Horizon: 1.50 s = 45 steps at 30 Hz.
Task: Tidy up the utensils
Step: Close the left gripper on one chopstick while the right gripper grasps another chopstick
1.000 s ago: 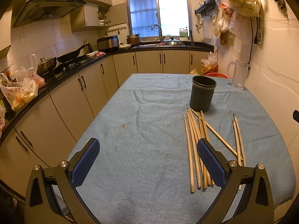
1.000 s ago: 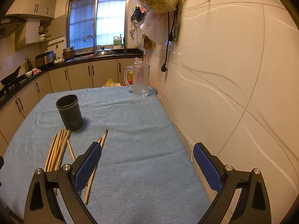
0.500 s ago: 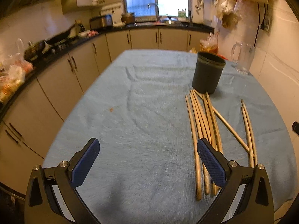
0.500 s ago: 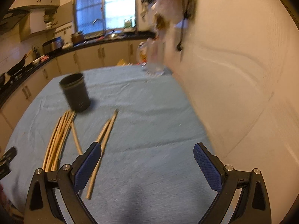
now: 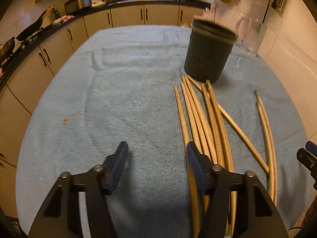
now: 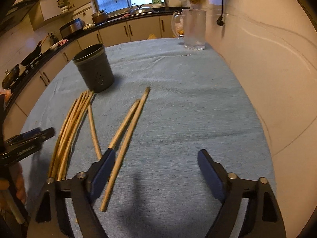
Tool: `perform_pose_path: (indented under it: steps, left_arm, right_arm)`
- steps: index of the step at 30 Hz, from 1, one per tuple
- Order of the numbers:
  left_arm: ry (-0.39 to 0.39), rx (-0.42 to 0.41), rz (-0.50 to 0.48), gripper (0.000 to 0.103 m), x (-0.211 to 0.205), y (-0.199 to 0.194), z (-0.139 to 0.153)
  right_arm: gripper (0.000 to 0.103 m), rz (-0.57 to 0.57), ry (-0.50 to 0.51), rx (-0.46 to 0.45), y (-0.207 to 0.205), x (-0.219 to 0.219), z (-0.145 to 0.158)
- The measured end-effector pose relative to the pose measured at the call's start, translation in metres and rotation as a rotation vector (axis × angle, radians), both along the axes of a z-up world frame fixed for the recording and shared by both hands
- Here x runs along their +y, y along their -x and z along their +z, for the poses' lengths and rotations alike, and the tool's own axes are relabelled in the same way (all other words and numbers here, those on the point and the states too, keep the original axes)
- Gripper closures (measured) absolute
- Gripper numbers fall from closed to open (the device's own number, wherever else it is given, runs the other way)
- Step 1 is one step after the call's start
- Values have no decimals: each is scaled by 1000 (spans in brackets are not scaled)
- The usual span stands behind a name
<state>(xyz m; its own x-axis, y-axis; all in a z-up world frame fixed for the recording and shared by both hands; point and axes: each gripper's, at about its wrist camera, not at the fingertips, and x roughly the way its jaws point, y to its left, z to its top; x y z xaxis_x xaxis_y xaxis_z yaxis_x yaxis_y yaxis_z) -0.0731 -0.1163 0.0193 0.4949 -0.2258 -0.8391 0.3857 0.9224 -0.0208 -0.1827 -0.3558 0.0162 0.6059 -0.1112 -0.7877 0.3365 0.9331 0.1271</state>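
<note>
Several wooden chopsticks lie on the blue cloth in front of a dark perforated holder [image 5: 208, 57] [image 6: 95, 69], which stands upright. My left gripper [image 5: 157, 147] hovers low over the cloth, its jaws closing with only cloth between them. Its right finger [image 5: 195, 162] overlaps the near end of the main chopstick bundle [image 5: 200, 119] [image 6: 69, 130]. My right gripper [image 6: 156, 154] hangs over a separate pair of chopsticks [image 6: 130, 119], jaws closing. One of the pair lies just inside its left finger [image 6: 103, 168], untouched by the pads. Each gripper shows at the edge of the other's view.
A glass mug [image 5: 251, 37] [image 6: 194, 31] stands at the far right of the table [image 5: 128, 69], near the white wall [image 6: 267, 69]. Kitchen cabinets and a dark counter with pans run along the left and back. A hand [image 6: 19, 186] shows at the lower left.
Both grippers have sunk toward the table and tipped downward, bringing the chopsticks closer. Both pairs of jaws have narrowed, the left much more than the right.
</note>
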Motion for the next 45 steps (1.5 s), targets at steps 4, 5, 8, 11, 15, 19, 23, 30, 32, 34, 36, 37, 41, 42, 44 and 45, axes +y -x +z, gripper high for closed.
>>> perform_pose_path:
  steps: [4, 5, 8, 11, 15, 19, 23, 30, 32, 34, 36, 37, 41, 42, 44, 45]
  left_arm:
    - [22, 7, -5, 51, -4, -5, -3]
    - [27, 13, -9, 51, -4, -5, -2]
    - [36, 27, -23, 51, -9, -7, -3]
    - [15, 7, -36, 54, -16, -8, -3]
    - [-41, 23, -46, 94, -26, -15, -6]
    - [-60, 16, -25, 96, -18, -14, -5]
    - [-63, 24, -10, 96, -3, -13, -4]
    - [-40, 82, 33, 96, 16, -21, -2]
    - [-51, 85, 26, 96, 15, -22, -2]
    - [-65, 75, 14, 96, 13, -20, -3]
    - [-63, 76, 7, 96, 15, -19, -3]
    - [-55, 85, 3, 96, 17, -19, -3]
    - [-7, 168, 7, 96, 25, -28, -1]
    - [8, 194, 12, 96, 28, -32, -1]
    - [34, 253, 25, 96, 32, -40, 0]
    - [37, 273, 28, 96, 31, -41, 0]
  right_arm:
    - [19, 11, -24, -6, -5, 2, -5]
    - [19, 13, -30, -7, -6, 2, -5]
    - [19, 15, -43, -8, -12, 2, -8]
    - [23, 16, -43, -4, -15, 4, -11]
    - [31, 25, -66, 6, -20, 4, -16]
    - [40, 37, -86, 26, -26, 0, -19]
    - [42, 61, -83, 43, -38, -4, -18]
    - [58, 108, -46, 103, -74, -6, -27]
    - [63, 120, -57, 111, -84, -7, -30]
    - [71, 121, -14, 132, -89, -6, -31]
    - [76, 118, -5, 149, -90, -8, -31]
    - [77, 116, -9, 155, -89, -10, -32]
    - [77, 86, 23, 200, -86, -20, -32]
    - [77, 75, 26, 212, -85, -25, -32]
    - [76, 63, 14, 225, -86, -32, -32]
    - [75, 58, -4, 234, -89, -36, -31]
